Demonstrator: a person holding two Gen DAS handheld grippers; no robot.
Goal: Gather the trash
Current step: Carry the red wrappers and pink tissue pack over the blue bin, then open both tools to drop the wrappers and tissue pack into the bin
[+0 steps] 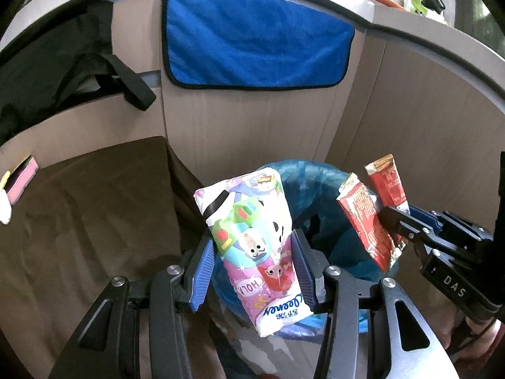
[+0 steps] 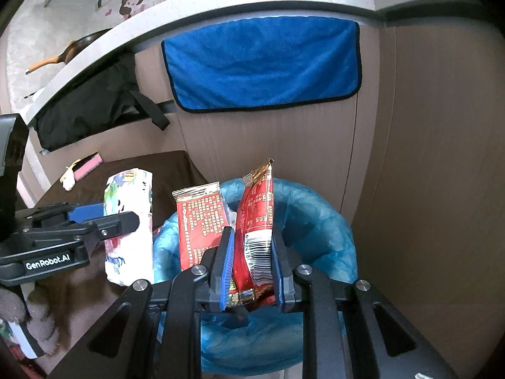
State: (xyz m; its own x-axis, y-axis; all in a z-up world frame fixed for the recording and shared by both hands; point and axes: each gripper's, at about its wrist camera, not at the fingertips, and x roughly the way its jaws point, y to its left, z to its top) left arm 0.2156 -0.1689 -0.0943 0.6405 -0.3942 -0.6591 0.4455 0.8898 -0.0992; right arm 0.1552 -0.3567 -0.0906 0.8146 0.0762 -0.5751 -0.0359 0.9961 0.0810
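Black claw (image 1: pixel 252 271) frames, blue ribbed pads, silver screws.

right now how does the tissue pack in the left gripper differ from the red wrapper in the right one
The tissue pack is plump, pastel and cartoon-printed; the red wrapper is flat, creased and torn open. The left gripper clamps wide across the pack; the right gripper pinches narrowly. Both are held upright over the blue-lined bin.

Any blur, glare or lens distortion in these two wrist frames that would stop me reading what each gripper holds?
Left wrist view: sharp, evenly lit; fisheye bows the counter edge; the printed tissue pack in the left gripper reads clearly. Right wrist view: similar bowing, dark corners, no glare; the red wrappers in the right gripper show a legible barcode.
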